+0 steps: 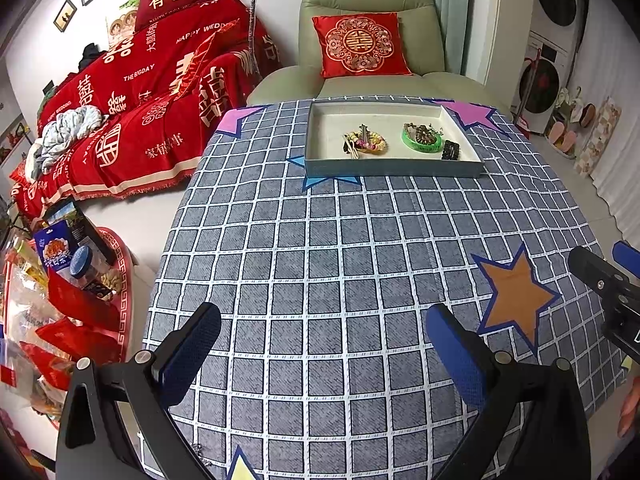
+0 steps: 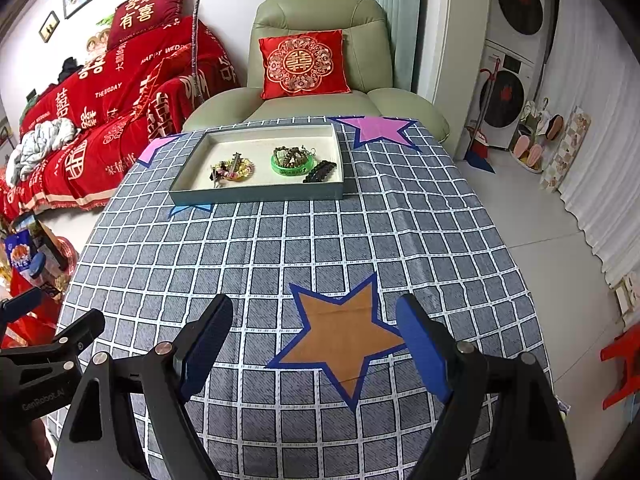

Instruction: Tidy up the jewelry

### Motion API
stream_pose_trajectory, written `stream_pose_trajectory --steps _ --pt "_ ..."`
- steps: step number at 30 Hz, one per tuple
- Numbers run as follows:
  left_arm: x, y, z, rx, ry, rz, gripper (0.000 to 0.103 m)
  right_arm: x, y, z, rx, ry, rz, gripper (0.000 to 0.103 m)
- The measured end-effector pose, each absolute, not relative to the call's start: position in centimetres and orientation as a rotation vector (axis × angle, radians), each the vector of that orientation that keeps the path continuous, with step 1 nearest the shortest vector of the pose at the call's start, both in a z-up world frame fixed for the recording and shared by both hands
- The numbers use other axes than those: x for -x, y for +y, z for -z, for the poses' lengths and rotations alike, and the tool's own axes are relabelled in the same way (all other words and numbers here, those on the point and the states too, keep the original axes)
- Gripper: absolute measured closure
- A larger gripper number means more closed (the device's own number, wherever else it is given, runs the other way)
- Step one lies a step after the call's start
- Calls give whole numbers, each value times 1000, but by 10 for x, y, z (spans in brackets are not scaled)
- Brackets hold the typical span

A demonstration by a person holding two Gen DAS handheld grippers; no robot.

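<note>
A grey shallow tray (image 1: 320, 168) (image 2: 256, 196) sits at the far end of the checked tablecloth. Inside lie a yellow-pink bead bracelet with hairpins (image 1: 366, 142) (image 2: 234, 170), a green bangle with brown beads (image 1: 422, 138) (image 2: 292, 160), and a black hair clip (image 1: 451, 150) (image 2: 320, 171). My left gripper (image 1: 324, 328) is open and empty, low over the near table. My right gripper (image 2: 316, 320) is open and empty above an orange star patch (image 2: 340, 336). The right gripper also shows at the right edge of the left wrist view (image 1: 604, 280).
A green armchair with a red cushion (image 1: 360, 46) stands behind the table. A red-covered sofa (image 1: 140, 92) is at the left, snack packages (image 1: 60, 264) on the floor left, washing machines (image 2: 512, 60) at right. A small silvery item (image 1: 198, 450) lies near the table's front edge.
</note>
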State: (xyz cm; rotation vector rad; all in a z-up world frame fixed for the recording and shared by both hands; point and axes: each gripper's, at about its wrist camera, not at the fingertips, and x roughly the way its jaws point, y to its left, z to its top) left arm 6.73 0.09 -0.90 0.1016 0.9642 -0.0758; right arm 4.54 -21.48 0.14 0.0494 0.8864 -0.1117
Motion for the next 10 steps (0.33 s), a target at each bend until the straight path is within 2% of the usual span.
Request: stream_pose_trajectory --steps 10 --pt "-68 1 8 -105 965 89 0 -44 -216 0 -50 889 111 17"
